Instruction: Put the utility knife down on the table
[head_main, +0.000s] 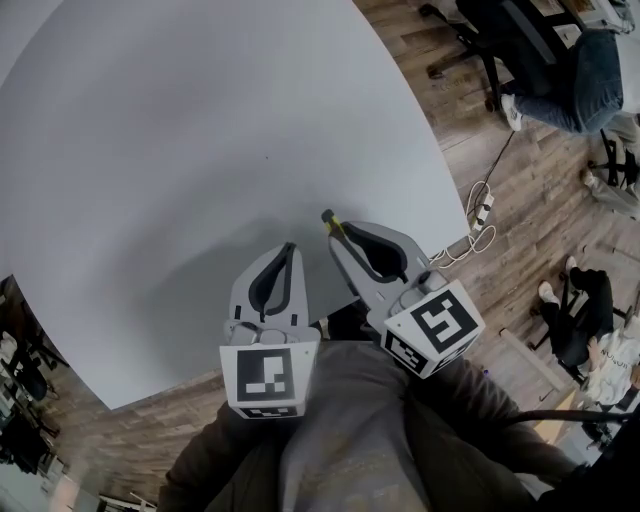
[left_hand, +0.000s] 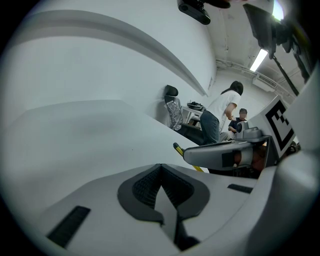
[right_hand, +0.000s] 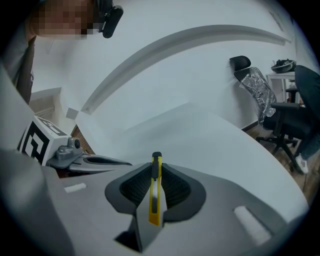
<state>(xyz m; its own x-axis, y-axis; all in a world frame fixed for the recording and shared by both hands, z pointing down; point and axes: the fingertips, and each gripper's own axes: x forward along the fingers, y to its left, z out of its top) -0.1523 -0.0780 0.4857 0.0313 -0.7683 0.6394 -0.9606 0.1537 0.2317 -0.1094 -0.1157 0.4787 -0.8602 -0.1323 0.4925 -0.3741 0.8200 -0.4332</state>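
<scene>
Utility knife (right_hand: 155, 200): slim yellow body, pinched edge-on between the pads of the right gripper (head_main: 338, 240), its dark tip poking past the jaws. It sits over the near part of the grey table (head_main: 200, 150); contact not discernible. Judged light, rigid, smooth plastic (may pivot if the grip slackens unevenly); the mid-body hold looks sound. Left gripper (left_hand: 160, 169) just beside, jaws together, nothing between. Wood floor (head_main: 520, 190) beyond.

Head cam down; others fwd (table (head_main: 200, 150) shared).
</scene>
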